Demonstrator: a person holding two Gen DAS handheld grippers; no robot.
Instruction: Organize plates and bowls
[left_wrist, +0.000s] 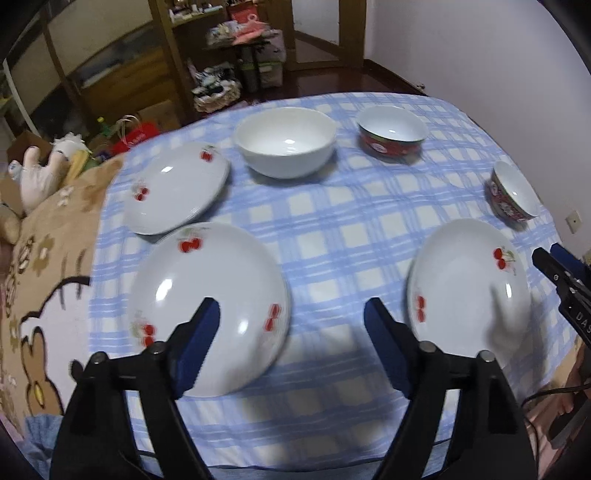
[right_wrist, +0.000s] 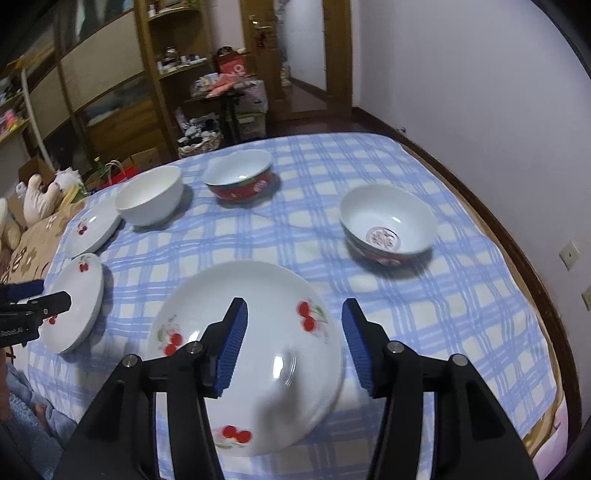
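Your left claw (left_wrist: 291, 345) is spread and empty above a cherry-print plate (left_wrist: 210, 306) on the blue checked cloth (left_wrist: 332, 229). Your right claw (right_wrist: 293, 345) is also spread, over another cherry plate (right_wrist: 258, 339). Beyond lie a third plate (left_wrist: 177, 188), a white bowl (left_wrist: 286, 142) and two red-patterned bowls (left_wrist: 391, 134), (right_wrist: 388, 225), all apart.

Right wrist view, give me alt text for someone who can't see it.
The open right gripper hovers over a cherry-print plate on a blue checked cloth. Beyond lie two more plates, a white bowl and two red-patterned bowls.

Both the left gripper (left_wrist: 291, 321) and right gripper (right_wrist: 293, 325) point downward, jaws apart, holding nothing.
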